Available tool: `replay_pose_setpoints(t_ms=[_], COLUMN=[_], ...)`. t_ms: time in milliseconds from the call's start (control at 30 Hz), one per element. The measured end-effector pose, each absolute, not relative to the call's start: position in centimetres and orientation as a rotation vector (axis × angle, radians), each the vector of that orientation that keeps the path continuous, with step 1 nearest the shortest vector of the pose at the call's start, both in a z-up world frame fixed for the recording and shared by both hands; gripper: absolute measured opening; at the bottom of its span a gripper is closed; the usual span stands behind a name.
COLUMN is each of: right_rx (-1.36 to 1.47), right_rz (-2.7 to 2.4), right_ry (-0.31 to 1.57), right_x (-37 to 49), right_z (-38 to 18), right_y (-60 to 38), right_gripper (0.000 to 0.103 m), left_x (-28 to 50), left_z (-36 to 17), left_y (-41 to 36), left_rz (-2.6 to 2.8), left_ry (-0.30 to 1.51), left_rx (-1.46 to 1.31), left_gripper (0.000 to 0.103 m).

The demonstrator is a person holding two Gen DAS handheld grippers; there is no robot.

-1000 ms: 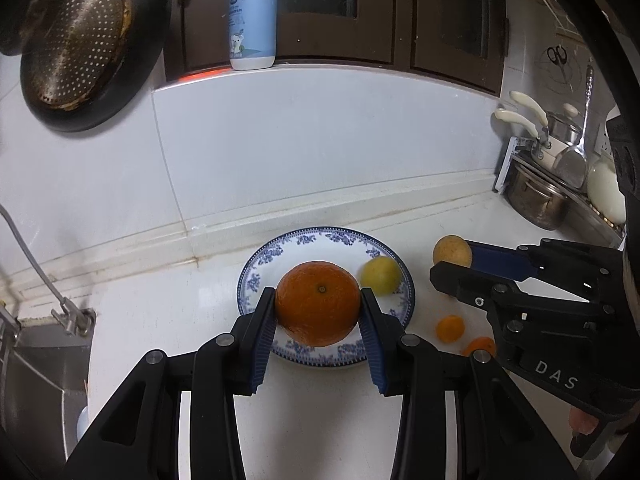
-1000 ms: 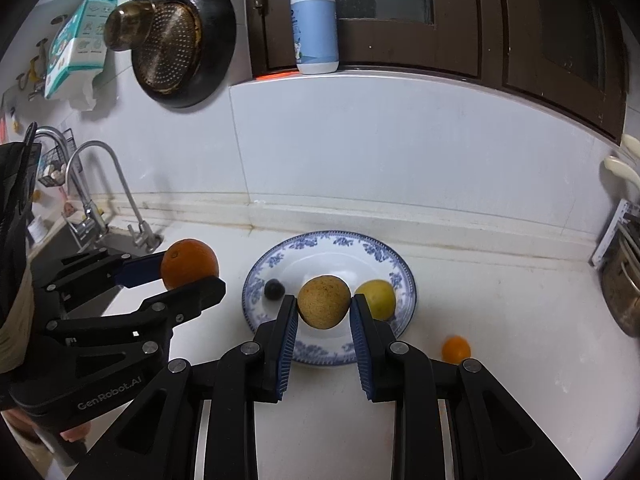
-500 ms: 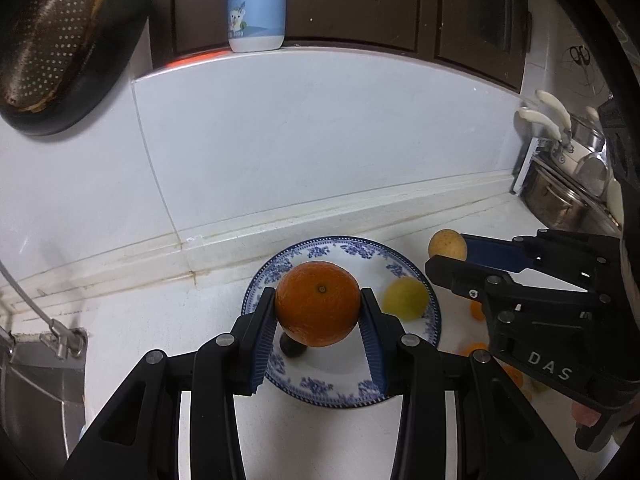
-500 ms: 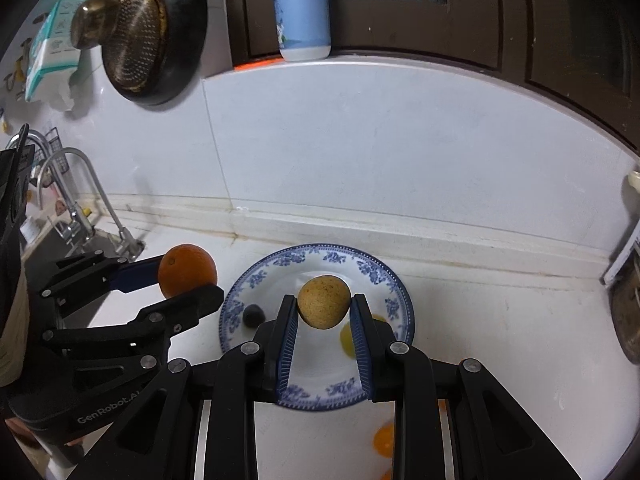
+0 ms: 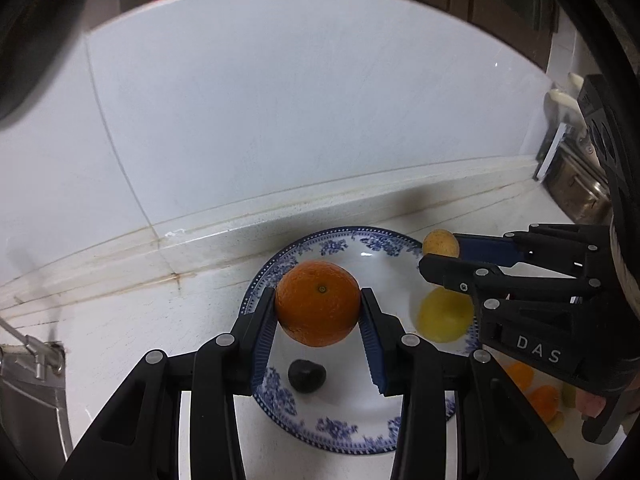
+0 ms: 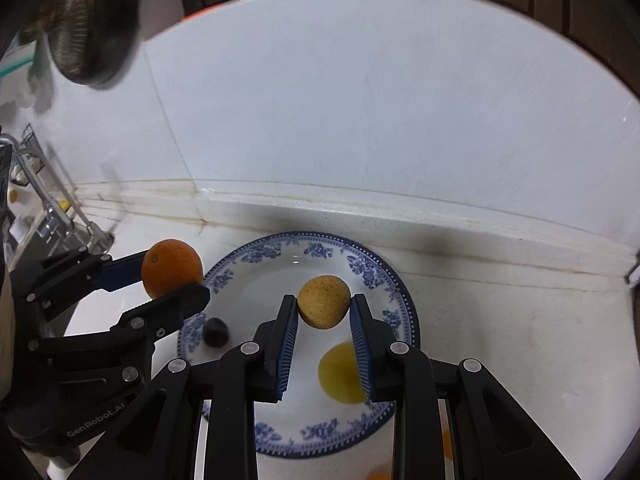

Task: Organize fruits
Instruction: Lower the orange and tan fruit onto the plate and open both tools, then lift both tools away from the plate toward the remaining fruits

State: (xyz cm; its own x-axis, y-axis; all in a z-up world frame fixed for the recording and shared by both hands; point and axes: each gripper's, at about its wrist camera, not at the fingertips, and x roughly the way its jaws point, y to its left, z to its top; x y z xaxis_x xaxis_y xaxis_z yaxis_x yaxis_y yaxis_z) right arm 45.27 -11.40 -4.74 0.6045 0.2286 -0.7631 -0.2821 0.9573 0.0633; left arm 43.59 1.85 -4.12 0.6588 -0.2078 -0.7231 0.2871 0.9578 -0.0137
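My left gripper (image 5: pixel 318 312) is shut on a large orange (image 5: pixel 318 309) and holds it above the left part of a blue-and-white plate (image 5: pixel 332 436). My right gripper (image 6: pixel 324 312) is shut on a small tan round fruit (image 6: pixel 324 301) above the plate's middle (image 6: pixel 372 268). A yellow fruit (image 5: pixel 444 314) and a small dark fruit (image 5: pixel 307 375) lie on the plate. In the right wrist view the left gripper with the orange (image 6: pixel 172 268) is over the plate's left rim; the yellow fruit (image 6: pixel 340 376) and dark fruit (image 6: pixel 215 332) show below.
Small orange fruits (image 5: pixel 544 400) lie on the white counter right of the plate. A tiled wall and ledge (image 5: pixel 280 216) run behind the plate. A sink with a tap (image 6: pixel 48 216) is at the left. A metal rack (image 5: pixel 576 184) stands at the right.
Both grippers have moved forward and over the plate with their fruits still held. The plate and the fruits on it now sit closer and lower in both views.
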Motion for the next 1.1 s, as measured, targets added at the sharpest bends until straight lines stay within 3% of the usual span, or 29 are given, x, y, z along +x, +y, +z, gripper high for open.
replay_pose_setpoints(t_ms=[900, 1100], right_rx=[-0.067, -0.048], right_rz=[0.315, 0.313], right_ry=[1.047, 1.037], right_x=[51.3, 51.2], right_z=[-10.0, -9.8], right_y=[-11.5, -11.6], right_gripper=[0.028, 0.029], left_x=[49.1, 48.6], left_z=[-8.8, -8.0], left_y=[1.0, 1.4], left_rz=[-0.308, -0.296], left_ry=[0.966, 0.941], left_rx=[0.147, 0.152], left_gripper=[0.04, 0.051])
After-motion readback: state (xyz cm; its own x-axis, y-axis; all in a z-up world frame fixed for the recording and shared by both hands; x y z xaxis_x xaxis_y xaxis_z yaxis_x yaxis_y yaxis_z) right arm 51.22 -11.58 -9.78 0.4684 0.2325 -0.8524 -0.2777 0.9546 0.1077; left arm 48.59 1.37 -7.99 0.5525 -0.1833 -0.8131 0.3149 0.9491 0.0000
